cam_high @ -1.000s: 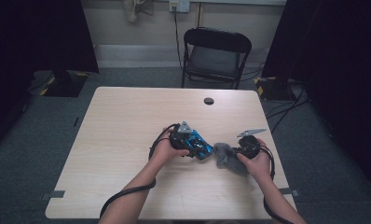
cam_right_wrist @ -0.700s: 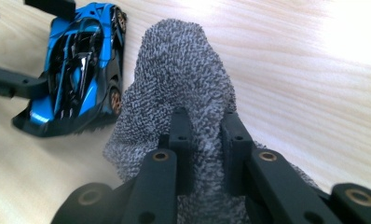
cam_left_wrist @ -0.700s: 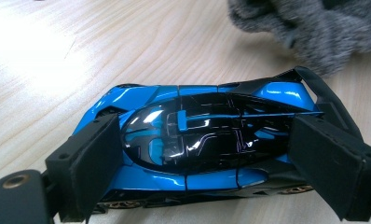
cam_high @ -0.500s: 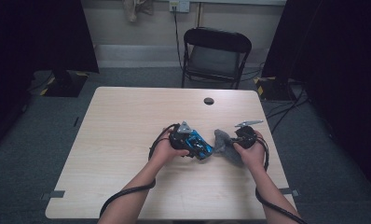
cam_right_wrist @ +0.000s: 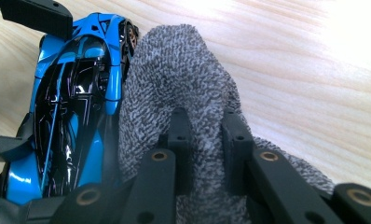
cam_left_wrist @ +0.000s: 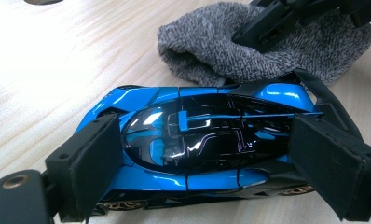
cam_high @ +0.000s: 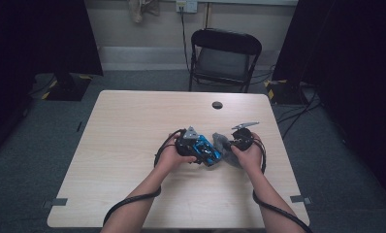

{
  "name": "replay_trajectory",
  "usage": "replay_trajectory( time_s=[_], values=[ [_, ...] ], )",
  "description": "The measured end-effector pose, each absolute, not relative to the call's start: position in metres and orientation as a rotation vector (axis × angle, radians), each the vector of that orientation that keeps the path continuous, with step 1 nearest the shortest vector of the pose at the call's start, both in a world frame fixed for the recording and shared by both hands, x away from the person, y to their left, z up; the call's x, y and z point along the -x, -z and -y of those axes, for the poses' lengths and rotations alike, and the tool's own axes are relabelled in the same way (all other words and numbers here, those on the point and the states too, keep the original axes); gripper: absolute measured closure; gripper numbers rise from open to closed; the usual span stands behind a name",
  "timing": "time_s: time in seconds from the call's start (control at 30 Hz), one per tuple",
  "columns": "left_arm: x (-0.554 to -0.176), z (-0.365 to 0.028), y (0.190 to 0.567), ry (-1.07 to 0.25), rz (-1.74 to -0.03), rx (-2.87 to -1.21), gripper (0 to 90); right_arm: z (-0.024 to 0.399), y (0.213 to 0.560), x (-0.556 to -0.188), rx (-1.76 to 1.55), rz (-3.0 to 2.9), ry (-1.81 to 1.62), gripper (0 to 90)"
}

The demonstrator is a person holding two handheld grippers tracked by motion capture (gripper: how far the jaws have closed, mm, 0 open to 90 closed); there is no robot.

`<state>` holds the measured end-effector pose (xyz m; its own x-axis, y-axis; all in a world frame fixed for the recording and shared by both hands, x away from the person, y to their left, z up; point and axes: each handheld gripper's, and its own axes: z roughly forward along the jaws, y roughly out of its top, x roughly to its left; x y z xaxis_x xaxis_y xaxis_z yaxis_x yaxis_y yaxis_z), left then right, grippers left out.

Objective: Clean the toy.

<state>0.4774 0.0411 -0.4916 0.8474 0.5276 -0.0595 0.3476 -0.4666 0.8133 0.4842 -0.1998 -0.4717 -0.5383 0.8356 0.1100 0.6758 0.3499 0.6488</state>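
Toy car (cam_left_wrist: 193, 140) clamped by left gripper (cam_left_wrist: 211, 172), partly hidden behind cloth (cam_right_wrist: 183, 93) pinched by right gripper (cam_right_wrist: 207, 140).

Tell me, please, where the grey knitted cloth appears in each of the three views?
High view: grey knitted cloth, right of centre on the table, at the right gripper.
Left gripper view: top right, behind the car.
Right gripper view: centre, pinched in the jaws.
Shared landmark: blue toy car, touching the cloth.
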Motion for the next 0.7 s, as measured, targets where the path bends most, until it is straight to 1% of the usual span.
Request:
replay_trajectory(
  time_s=[0.03, 0.07, 0.13, 0.17, 0.2, 0.3, 0.33, 0.37, 0.4, 0.43, 0.53, 0.57, 0.67, 0.7],
  values=[
    [-0.477, -0.041, 0.492, -0.248, -0.638, -2.103, 9.9, 0.199, 0.471, -0.484, -1.345, -2.374, -0.958, 73.2],
    [-0.477, -0.041, 0.492, -0.248, -0.638, -2.103, 9.9, 0.199, 0.471, -0.484, -1.345, -2.374, -0.958, 73.2],
    [-0.478, -0.041, 0.492, -0.248, -0.637, -2.104, 9.9, 0.202, 0.47, -0.482, -1.349, -2.361, -0.964, 67.2],
    [-0.478, -0.041, 0.491, -0.249, -0.636, -2.106, 9.9, 0.205, 0.469, -0.481, -1.341, -2.355, -0.957, 57.1],
    [-0.478, -0.041, 0.491, -0.248, -0.636, -2.106, 9.9, 0.207, 0.468, -0.48, -1.331, -2.345, -0.957, 53.0],
    [-0.478, -0.041, 0.492, -0.247, -0.636, -2.104, 9.9, 0.214, 0.463, -0.476, -1.332, -2.325, -0.973, 46.2],
    [-0.478, -0.041, 0.492, -0.247, -0.636, -2.104, 9.9, 0.214, 0.463, -0.476, -1.332, -2.325, -0.973, 46.2],
    [-0.478, -0.041, 0.492, -0.245, -0.636, -2.105, 9.9, 0.219, 0.459, -0.472, -1.316, -2.31, -0.98, 42.0],
    [-0.478, -0.041, 0.491, -0.245, -0.635, -2.107, 9.9, 0.219, 0.459, -0.472, -1.316, -2.31, -0.98, 42.0],
    [-0.478, -0.041, 0.491, -0.243, -0.637, -2.109, 9.9, 0.223, 0.456, -0.467, -1.308, -2.313, -0.972, 39.5],
    [-0.478, -0.041, 0.491, -0.242, -0.636, -2.107, 9.9, 0.228, 0.457, -0.462, -1.284, -2.33, -0.955, 38.6],
    [-0.478, -0.041, 0.492, -0.244, -0.635, -2.105, 9.9, 0.23, 0.461, -0.459, -1.276, -2.344, -0.945, 40.9],
    [-0.478, -0.041, 0.491, -0.244, -0.635, -2.106, 9.9, 0.228, 0.469, -0.456, -1.252, -2.355, -0.912, 43.2],
    [-0.478, -0.041, 0.491, -0.242, -0.637, -2.108, 9.9, 0.226, 0.475, -0.455, -1.228, -2.385, -0.897, 55.1]
  ],
)
